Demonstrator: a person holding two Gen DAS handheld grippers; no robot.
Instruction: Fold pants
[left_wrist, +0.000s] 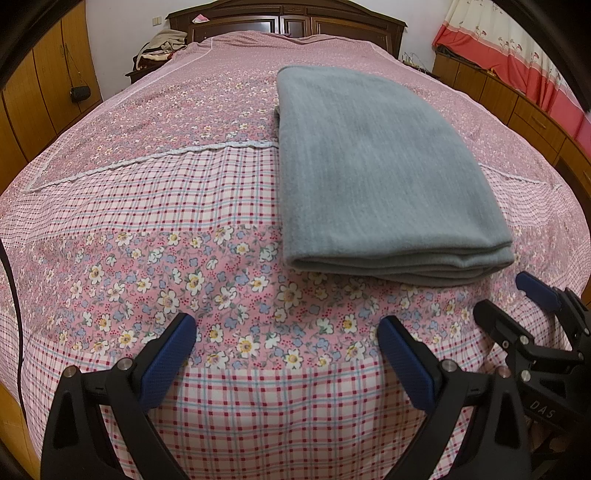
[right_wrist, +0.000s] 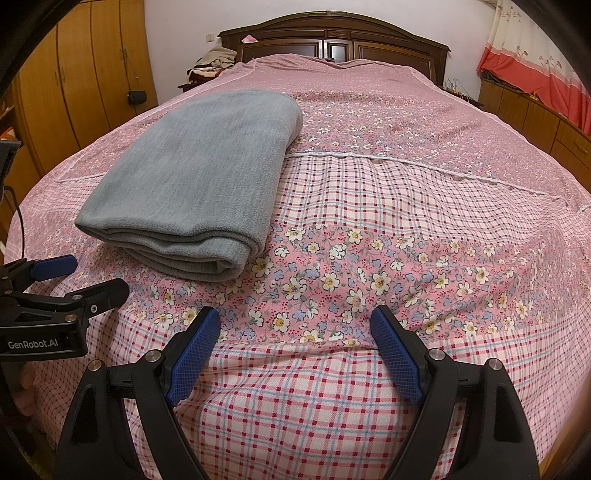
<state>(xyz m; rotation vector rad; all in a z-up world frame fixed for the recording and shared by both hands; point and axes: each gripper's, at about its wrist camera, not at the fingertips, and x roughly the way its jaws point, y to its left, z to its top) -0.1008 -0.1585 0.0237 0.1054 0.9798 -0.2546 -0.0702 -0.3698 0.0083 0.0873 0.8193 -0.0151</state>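
Note:
The grey pants (left_wrist: 376, 173) lie folded into a flat stack of several layers on the pink floral bedspread (left_wrist: 184, 229). They also show in the right wrist view (right_wrist: 199, 177). My left gripper (left_wrist: 286, 332) is open and empty, hovering over the bed's near edge, in front and left of the stack. My right gripper (right_wrist: 295, 325) is open and empty, in front and right of the stack. The right gripper shows at the left view's right edge (left_wrist: 509, 302); the left gripper shows at the right view's left edge (right_wrist: 85, 277).
A dark wooden headboard (right_wrist: 332, 40) stands at the far end. Wooden wardrobes (right_wrist: 74, 74) line the left side. A low wooden cabinet (right_wrist: 535, 118) and a red and cream curtain (right_wrist: 535, 62) are at the right. Clothes (left_wrist: 162, 48) pile at the far left.

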